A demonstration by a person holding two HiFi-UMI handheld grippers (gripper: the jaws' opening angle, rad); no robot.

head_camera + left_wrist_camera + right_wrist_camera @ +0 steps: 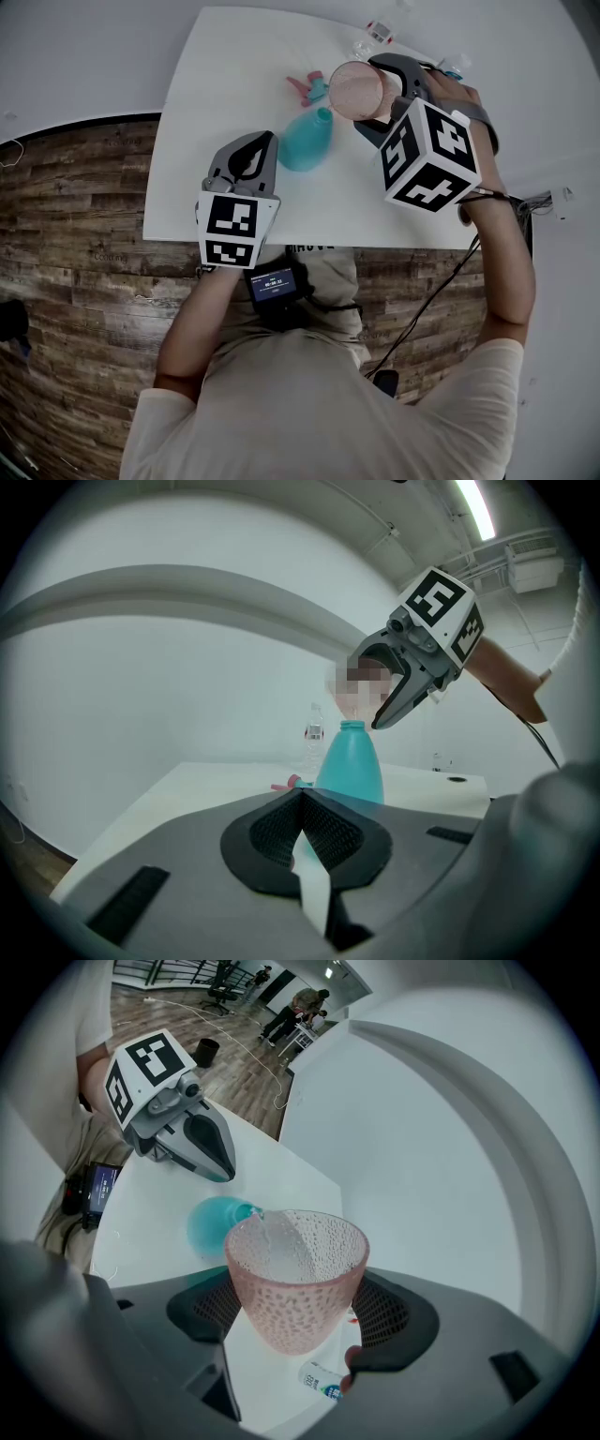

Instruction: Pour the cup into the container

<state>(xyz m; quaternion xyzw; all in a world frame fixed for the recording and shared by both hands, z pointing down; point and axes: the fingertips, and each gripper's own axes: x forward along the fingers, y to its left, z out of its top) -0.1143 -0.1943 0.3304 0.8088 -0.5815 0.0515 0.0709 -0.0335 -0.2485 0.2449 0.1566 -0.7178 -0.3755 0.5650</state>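
Evidently mid-pour: gripping tilted cup (295, 1279) in right gripper (298, 1326), streaming into container (307, 141) near table's (216, 94) far edge; water left inside; left gripper (305, 841) closed, empty.

Perhaps an office: white table (234, 75), wood floor (84, 234)

A: What is the person wearing?
B: A cream short-sleeved shirt (309, 412), a small screen (273, 284) glowing on it.
A: Above the screen?
B: The left gripper (262, 142) and right gripper (380, 94) are showing grey shells and black-marked white cubes (429, 155); a black cable (448, 281) is trailing rightward.

Overhead plus 2 gripper views share bottle (305, 142).
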